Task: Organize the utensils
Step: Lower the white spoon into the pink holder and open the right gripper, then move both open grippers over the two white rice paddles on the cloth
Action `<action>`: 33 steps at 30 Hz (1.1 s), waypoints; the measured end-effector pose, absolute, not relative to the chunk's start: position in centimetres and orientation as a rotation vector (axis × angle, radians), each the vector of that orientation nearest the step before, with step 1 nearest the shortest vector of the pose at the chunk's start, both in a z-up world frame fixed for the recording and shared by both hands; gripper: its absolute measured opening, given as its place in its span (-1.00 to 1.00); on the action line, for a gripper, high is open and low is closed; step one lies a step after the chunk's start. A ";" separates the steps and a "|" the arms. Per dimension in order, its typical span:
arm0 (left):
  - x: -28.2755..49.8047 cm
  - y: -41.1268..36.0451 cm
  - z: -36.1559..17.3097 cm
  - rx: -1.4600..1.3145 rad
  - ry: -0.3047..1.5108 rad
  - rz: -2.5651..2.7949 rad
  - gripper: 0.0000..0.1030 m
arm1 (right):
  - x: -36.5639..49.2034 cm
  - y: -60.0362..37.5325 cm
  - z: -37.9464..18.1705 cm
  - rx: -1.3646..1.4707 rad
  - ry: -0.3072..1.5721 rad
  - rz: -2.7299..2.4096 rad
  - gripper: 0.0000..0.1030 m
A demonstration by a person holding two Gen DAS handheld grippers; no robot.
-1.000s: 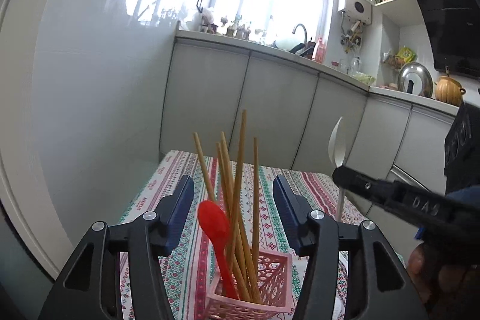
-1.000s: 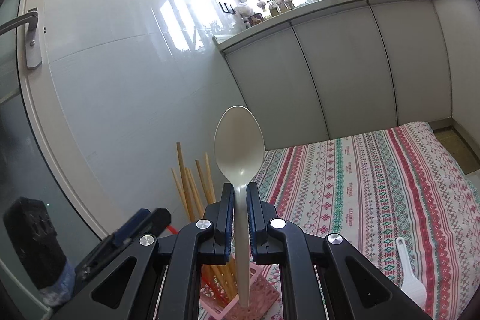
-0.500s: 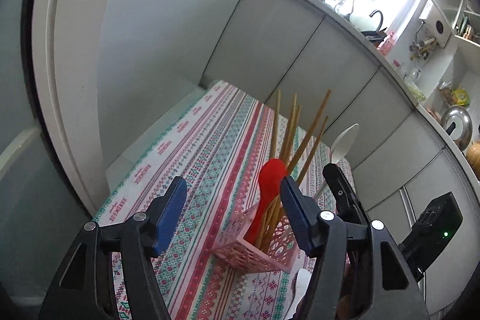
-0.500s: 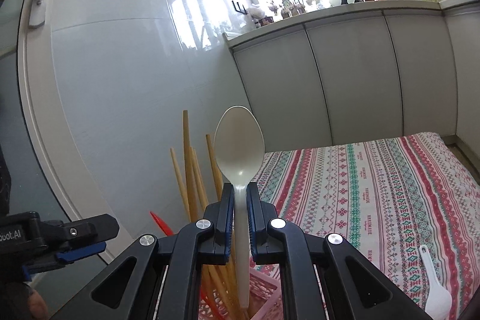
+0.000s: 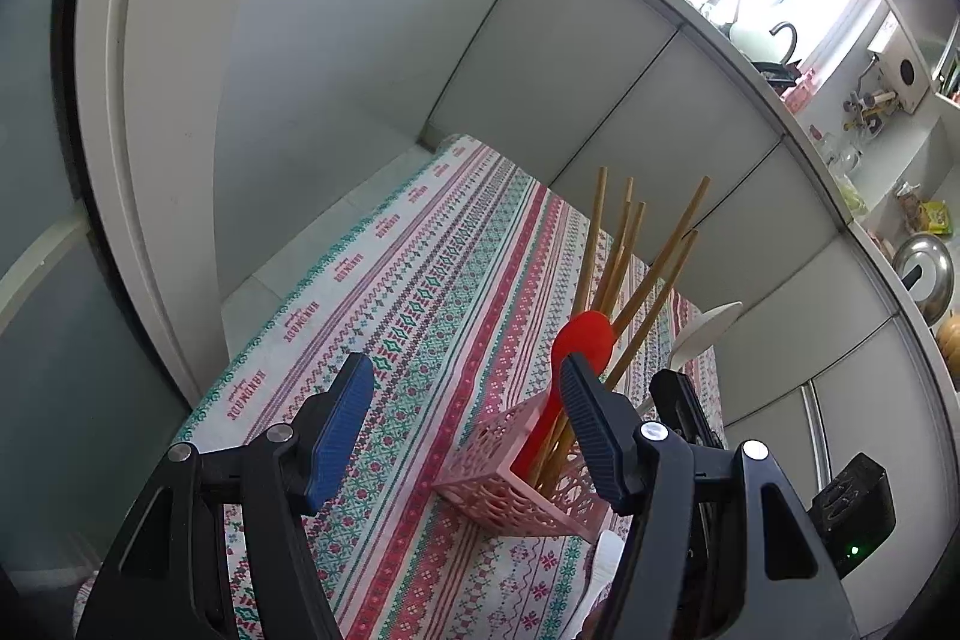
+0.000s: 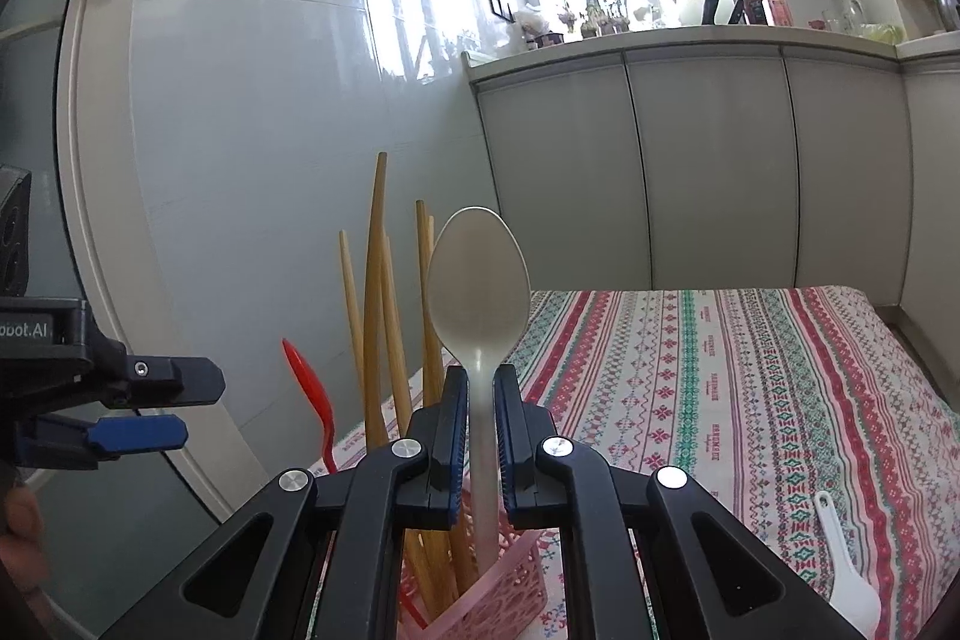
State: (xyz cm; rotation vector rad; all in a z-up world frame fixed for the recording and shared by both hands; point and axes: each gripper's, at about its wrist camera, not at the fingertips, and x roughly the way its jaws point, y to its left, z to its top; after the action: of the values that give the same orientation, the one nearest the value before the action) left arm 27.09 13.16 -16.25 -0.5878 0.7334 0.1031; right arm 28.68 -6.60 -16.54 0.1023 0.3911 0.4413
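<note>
My right gripper (image 6: 480, 382) is shut on the handle of a cream spoon (image 6: 477, 274), which stands upright with its bowl on top. The handle's lower end reaches into the pink lattice basket (image 6: 480, 598). The basket also holds several wooden chopsticks (image 6: 375, 280) and a red spoon (image 6: 309, 382). In the left wrist view my left gripper (image 5: 465, 370) is open with nothing between its pads, just short of the basket (image 5: 510, 484). The cream spoon (image 5: 705, 328) shows behind the right finger (image 5: 594, 430). The left gripper (image 6: 180, 406) shows at the left edge of the right wrist view.
A striped patterned tablecloth (image 6: 720, 370) covers the table. A white rice scoop (image 6: 846, 574) lies on it to the right of the basket. Grey kitchen cabinets (image 6: 690, 160) stand beyond the table's far edge, and a door (image 6: 90, 160) with a glossy wall stands on the left.
The right gripper has sunk with the cream spoon, whose handle end now sits inside the basket. The left gripper rolled and tilted downward beside the basket, and its jaws stand a little wider.
</note>
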 end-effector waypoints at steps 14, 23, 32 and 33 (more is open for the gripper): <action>27.0 12.8 -16.1 -0.597 0.744 0.077 0.30 | 27.5 -9.3 -15.1 0.099 0.474 0.457 -0.65; 26.8 11.4 -15.7 -0.530 0.784 0.055 0.30 | 28.4 -16.0 -13.8 0.177 0.580 0.297 0.29; 25.4 4.9 -14.6 -0.331 0.817 -0.056 0.30 | 29.0 -21.7 -13.7 0.160 0.727 0.131 0.29; 25.2 3.8 -14.7 -0.306 0.827 -0.076 0.30 | 28.9 -22.4 -13.8 0.167 0.735 0.119 0.29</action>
State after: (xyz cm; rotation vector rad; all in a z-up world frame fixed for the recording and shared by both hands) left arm 25.20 3.83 -14.66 -0.3065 0.8272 -0.0765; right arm 28.89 -22.36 -13.80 0.1672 0.7355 0.1194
